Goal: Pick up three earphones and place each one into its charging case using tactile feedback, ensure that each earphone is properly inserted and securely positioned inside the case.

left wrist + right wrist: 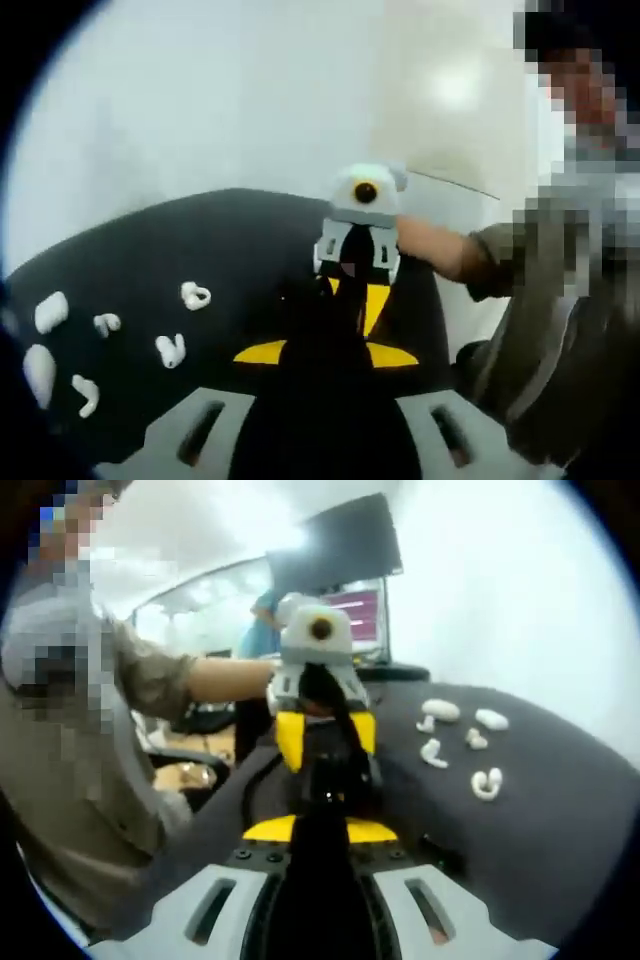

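A black charging case (322,325) is held up over the dark table (230,240), between the two grippers, which face each other. My left gripper (325,352) has its yellow pads closed on the near end of the case. My right gripper (355,295) grips the far end. In the right gripper view the case (330,778) sits between my right gripper (320,826) and the left gripper (326,736). Several white earphones lie loose on the table, among them one (195,295) and another (170,350), and in the right gripper view one (487,783).
A person (560,300) stands close to the table's edge, with a hand (430,248) on the right gripper. A monitor (345,545) stands at the table's back. A chair (190,775) and another person (262,630) are beyond the table. White wall behind.
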Action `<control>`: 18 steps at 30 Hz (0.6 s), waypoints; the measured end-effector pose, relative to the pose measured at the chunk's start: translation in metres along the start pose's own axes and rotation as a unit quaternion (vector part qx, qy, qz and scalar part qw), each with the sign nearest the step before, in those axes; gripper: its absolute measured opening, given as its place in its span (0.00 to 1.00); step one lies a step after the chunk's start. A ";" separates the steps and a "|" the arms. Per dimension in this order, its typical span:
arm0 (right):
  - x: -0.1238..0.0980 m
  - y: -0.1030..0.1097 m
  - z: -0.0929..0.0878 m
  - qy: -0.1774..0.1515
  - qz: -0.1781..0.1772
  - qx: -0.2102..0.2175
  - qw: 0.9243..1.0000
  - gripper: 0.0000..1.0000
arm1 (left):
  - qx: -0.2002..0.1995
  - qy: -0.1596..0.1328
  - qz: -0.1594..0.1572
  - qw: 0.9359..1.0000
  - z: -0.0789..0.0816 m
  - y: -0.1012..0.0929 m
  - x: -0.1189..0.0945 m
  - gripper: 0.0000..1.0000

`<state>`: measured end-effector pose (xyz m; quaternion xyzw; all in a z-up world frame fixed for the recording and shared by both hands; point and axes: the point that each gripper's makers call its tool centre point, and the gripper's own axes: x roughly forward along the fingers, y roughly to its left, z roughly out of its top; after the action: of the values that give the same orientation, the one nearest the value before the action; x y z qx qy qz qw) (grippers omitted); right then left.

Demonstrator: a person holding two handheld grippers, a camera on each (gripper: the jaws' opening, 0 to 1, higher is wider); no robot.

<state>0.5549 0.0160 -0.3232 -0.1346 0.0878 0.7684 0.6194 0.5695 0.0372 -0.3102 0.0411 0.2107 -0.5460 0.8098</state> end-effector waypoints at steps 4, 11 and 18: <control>0.000 -0.001 0.000 0.000 -0.001 -0.007 1.000 0.18 | 0.001 0.006 -0.019 1.000 0.000 -0.006 0.016 0.25; 0.000 -0.003 0.000 0.000 -0.005 -0.020 1.000 0.18 | 0.039 -0.016 -0.040 0.998 0.000 -0.013 0.023 0.16; -0.002 -0.005 0.000 -0.001 -0.008 -0.006 1.000 0.19 | 0.052 -0.032 -0.036 0.998 -0.002 -0.014 0.020 0.15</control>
<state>0.5602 0.0153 -0.3227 -0.1387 0.0814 0.7643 0.6245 0.5630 0.0151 -0.3171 0.0584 0.1577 -0.5859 0.7927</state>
